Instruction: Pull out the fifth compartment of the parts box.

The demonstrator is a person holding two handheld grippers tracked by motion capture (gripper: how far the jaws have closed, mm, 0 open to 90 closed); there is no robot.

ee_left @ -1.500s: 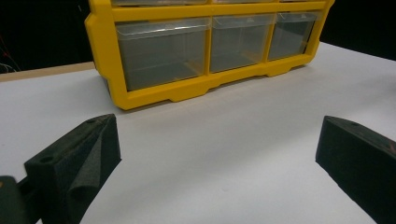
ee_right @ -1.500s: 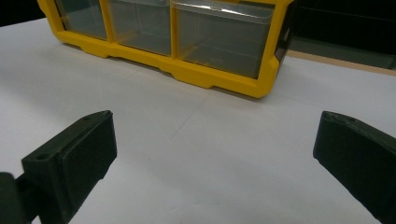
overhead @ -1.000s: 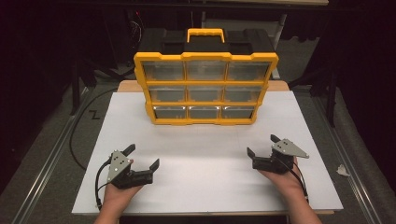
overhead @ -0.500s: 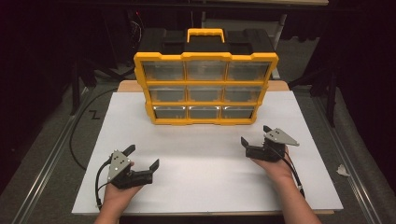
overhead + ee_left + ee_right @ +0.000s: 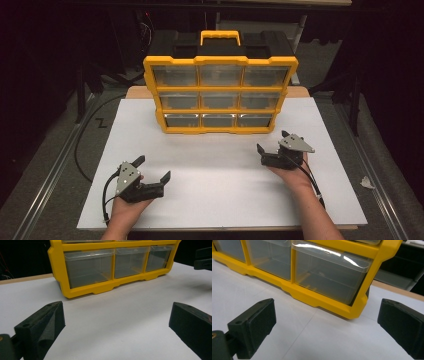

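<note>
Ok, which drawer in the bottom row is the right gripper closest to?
The bottom-right drawer. The open right gripper sits just off that corner of the yellow organizer; the row's middle and left drawers lie farther away.

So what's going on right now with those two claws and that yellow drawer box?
Left claw open, empty, low over white board. Right claw open, empty, near drawer box bottom right corner. Drawers all shut. Nothing between.

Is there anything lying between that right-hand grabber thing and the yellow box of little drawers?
Nothing visible. Bare white board lies between the right hand-held gripper and the yellow drawer organizer, whose bottom right drawer faces its open jaws.
</note>
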